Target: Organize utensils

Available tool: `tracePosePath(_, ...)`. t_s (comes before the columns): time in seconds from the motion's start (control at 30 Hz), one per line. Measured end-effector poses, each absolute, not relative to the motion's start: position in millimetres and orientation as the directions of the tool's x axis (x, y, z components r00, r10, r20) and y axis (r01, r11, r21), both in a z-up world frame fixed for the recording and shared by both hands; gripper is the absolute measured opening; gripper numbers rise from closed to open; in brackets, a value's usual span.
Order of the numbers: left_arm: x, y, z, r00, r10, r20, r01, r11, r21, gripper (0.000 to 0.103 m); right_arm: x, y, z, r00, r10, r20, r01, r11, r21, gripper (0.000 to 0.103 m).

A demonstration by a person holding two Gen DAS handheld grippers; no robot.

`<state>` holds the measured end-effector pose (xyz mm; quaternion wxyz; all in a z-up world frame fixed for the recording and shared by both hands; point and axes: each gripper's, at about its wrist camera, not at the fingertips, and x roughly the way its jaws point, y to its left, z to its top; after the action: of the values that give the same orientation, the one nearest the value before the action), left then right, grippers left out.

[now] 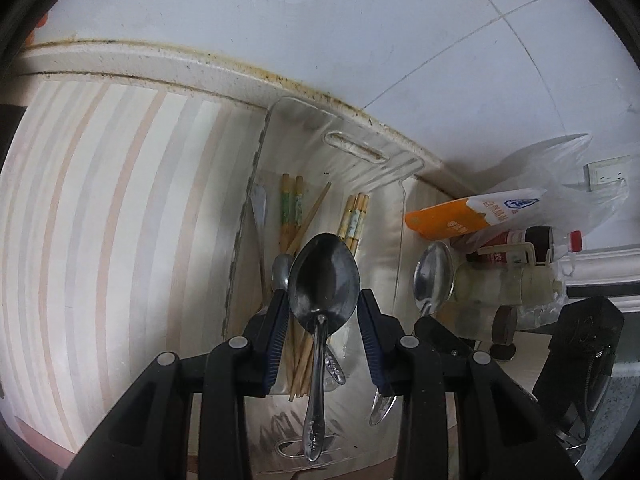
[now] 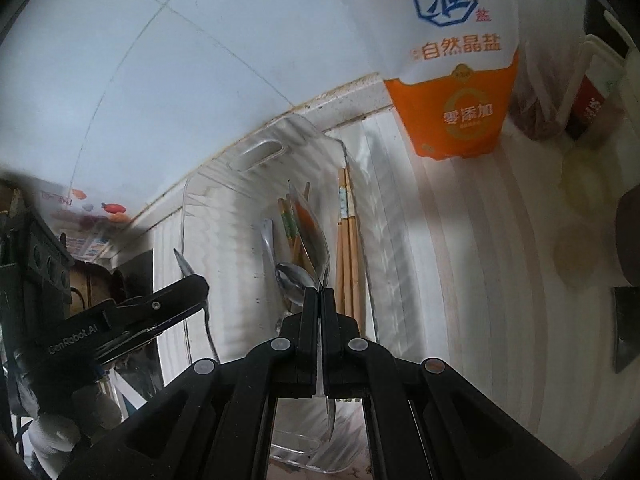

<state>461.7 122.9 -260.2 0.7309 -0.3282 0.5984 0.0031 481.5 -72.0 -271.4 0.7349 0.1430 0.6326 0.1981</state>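
A clear plastic tray point(image 1: 384, 216) lies on the striped counter and holds several wooden chopsticks point(image 1: 290, 208) and a small metal spoon point(image 1: 282, 272). A large metal spoon point(image 1: 323, 276) sits between the spread fingers of my left gripper point(image 1: 323, 304), bowl up, above the tray; the fingers do not press it. My right gripper point(image 2: 320, 296) is shut on a second metal spoon point(image 2: 310, 236), held edge-on over the tray point(image 2: 200, 196). That spoon also shows in the left wrist view point(image 1: 434, 276), at the tray's right side.
An orange and white salt bag point(image 2: 452, 80) stands behind the tray to the right. Jars and bottles in a plastic bag point(image 1: 520, 264) crowd the right side. A white tiled wall point(image 1: 320, 20) runs along the back. The striped counter point(image 1: 100, 200) extends to the left.
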Motion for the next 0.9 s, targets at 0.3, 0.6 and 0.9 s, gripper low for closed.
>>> tracePosePath(0.3,449.5,117.0,-230.3,0.278,-0.192,-0.941,-0.38,0.878,-0.291,0.038,480.2,-67.9,-269.8,0.101,0.383,-0.918,-0.153,0.918,0.366,0.023)
tracePosePath(0.6,398.2,105.3,-199.3,0.366,0.09,-0.926,-0.355,0.933,-0.05,0.089,429.6,-73.9,-241.4,0.272,0.189,-0.944,-0.256,0.959,0.118,0.059)
tracePosePath(0.9,352.9,97.7,-199.2,0.388,0.138,-0.911,-0.316,0.949,0.009,0.103,374.7,-83.3,-225.2,0.371,0.089,-0.924,-0.246,0.969,-0.005,0.102)
